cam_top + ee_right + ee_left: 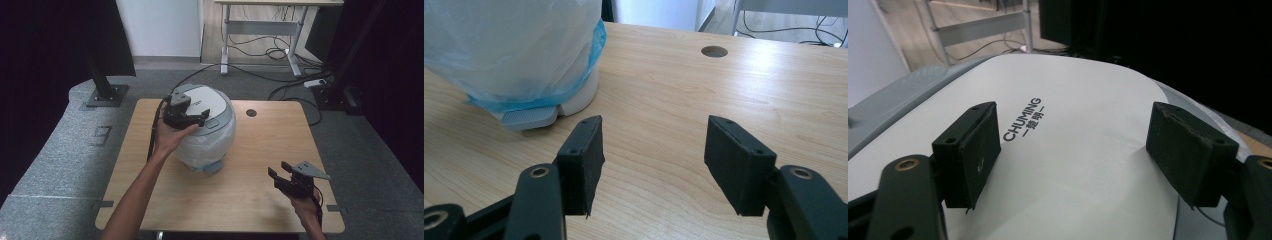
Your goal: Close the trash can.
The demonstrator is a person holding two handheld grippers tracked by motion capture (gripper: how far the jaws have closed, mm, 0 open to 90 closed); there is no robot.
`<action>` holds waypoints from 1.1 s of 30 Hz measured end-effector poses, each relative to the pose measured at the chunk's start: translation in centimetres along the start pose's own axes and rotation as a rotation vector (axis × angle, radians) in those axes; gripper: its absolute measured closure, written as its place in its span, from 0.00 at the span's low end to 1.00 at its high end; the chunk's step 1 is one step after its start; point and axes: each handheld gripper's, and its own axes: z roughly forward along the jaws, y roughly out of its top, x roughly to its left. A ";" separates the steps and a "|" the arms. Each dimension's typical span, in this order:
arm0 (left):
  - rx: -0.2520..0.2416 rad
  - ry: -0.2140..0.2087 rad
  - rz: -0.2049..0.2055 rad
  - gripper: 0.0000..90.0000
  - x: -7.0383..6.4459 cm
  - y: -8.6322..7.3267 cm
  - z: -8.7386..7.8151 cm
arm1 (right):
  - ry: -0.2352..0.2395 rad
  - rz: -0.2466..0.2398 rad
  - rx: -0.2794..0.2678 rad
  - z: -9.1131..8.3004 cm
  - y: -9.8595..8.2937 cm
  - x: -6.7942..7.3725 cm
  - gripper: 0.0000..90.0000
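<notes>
Right tongs (281, 176) wide open above the wooden surface (250, 150); left tongs (192, 114) wide open over the rice cooker (207, 132).

Surface: carries the rice cooker toward its far left half, body wrapped in clear plastic film, with a grey tab at the base facing the near edge. Rice cooker lid (1073, 130): white, marked "CHUMING"; in the left gripper view the left tongs' two black pads straddle it with a broad gap and grip nothing; contact with the lid cannot be confirmed. Right tongs: held near the front right corner, well apart from the cooker, jaws spread with bare wood between them, holding nothing.
</notes>
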 end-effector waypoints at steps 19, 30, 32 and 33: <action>0.019 -0.027 0.066 0.26 -1.2 0.6 -0.2 | 0.000 -0.002 0.026 0.4 -0.2 0.0 0.45; -0.068 -0.125 0.019 0.24 -1.2 -1.4 -4.4 | -0.004 0.002 0.025 0.3 -0.3 -0.2 0.45; -0.076 -0.127 0.010 0.24 -1.0 -2.2 -5.1 | -0.004 0.003 0.022 0.3 -0.3 -0.3 0.45; -0.081 -0.131 0.004 0.24 -0.9 -2.6 -5.4 | -0.005 0.005 0.020 0.2 -0.3 -0.3 0.45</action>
